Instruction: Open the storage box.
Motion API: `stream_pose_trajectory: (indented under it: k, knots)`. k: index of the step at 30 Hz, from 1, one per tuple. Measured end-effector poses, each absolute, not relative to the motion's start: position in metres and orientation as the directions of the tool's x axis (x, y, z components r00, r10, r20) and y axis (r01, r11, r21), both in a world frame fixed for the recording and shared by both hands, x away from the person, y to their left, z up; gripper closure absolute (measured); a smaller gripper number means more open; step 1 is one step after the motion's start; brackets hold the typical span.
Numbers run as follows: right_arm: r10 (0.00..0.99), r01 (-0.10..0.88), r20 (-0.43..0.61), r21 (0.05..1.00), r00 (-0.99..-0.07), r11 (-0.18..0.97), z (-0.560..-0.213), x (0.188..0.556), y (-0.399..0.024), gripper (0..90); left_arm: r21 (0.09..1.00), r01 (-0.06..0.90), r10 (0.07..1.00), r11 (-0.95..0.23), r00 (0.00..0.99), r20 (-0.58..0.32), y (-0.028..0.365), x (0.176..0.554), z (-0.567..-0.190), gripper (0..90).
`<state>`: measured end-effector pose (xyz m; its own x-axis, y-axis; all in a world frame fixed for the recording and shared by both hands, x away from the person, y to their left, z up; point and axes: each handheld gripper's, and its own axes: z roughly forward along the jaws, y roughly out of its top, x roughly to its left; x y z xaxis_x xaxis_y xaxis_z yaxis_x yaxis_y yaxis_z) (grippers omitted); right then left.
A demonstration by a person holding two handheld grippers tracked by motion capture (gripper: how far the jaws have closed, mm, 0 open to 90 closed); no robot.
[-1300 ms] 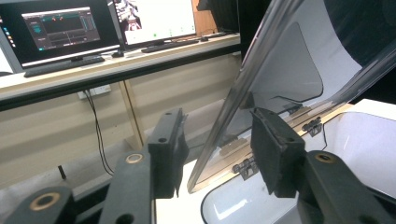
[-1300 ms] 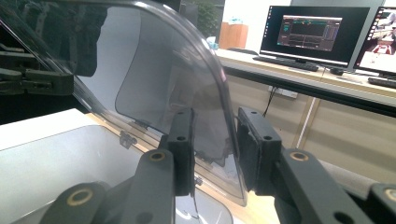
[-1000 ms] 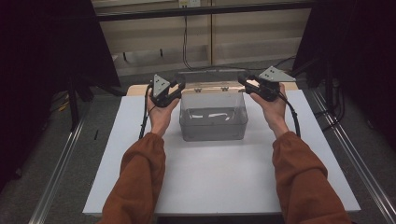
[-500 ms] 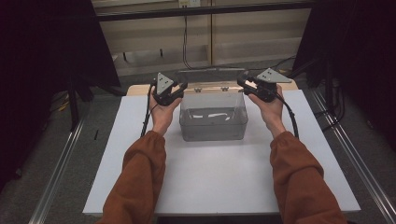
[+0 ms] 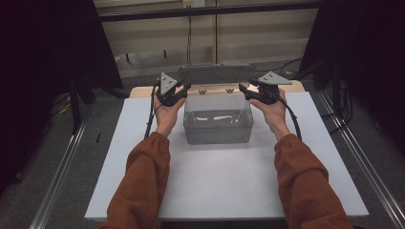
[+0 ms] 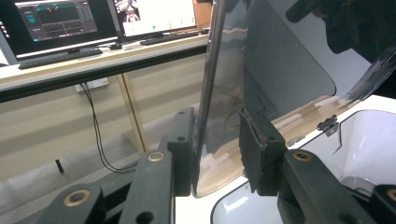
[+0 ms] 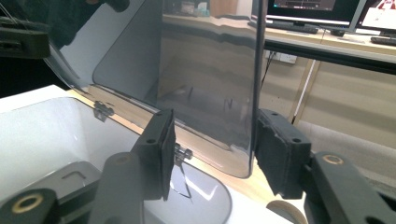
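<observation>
Two grippers stand at the raised lid (image 5: 216, 74) of the clear box (image 5: 218, 120). The left gripper (image 6: 217, 154) pinches the lid's edge, while the right gripper (image 7: 212, 151) has just been opening, jaws spread around it. With one pinch holding, the lid could flop down.

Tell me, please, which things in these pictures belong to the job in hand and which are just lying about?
In the job:
- clear box
- its hinged lid, standing open
- left gripper, gripping the lid's edge
- right gripper, jaws just opening around the other edge

Just about:
- white table
- monitors
- keyboard
</observation>
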<state>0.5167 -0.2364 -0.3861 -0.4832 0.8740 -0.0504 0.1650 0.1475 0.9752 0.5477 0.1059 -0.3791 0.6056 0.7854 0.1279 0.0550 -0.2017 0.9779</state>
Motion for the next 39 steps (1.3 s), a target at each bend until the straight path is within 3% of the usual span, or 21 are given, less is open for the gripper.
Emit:
stream_pose_trajectory:
  k: [5, 12, 20, 27, 39]
  knots:
    - [0.879, 0.172, -0.05, 0.974, -0.474, 0.148, -0.387, 0.524, -0.241, 48.7, 0.979, 0.056, 0.788, -0.195, 0.604, 0.123, 0.105, 0.55, -0.379, 68.0]
    - [0.872, 0.162, -0.058, 0.974, -0.486, 0.156, -0.39, 0.531, -0.239, 58.8, 0.983, 0.064, 0.79, -0.174, 0.604, 0.1, 0.106, 0.553, -0.379, 68.8]
    - [0.87, 0.167, -0.013, 0.98, -0.493, 0.11, -0.391, 0.534, -0.24, 60.6, 0.981, 0.074, 0.793, -0.181, 0.6, 0.102, 0.106, 0.557, -0.381, 69.2]
    - [0.873, 0.174, 0.006, 0.981, -0.487, 0.091, -0.392, 0.538, -0.242, 66.9, 0.977, 0.133, 0.796, -0.164, 0.603, 0.051, 0.106, 0.561, -0.388, 70.0]
    - [0.877, 0.19, 0.012, 0.978, -0.481, 0.091, -0.394, 0.541, -0.242, 67.6, 0.963, 0.219, 0.805, -0.155, 0.593, -0.005, 0.104, 0.568, -0.398, 68.5]
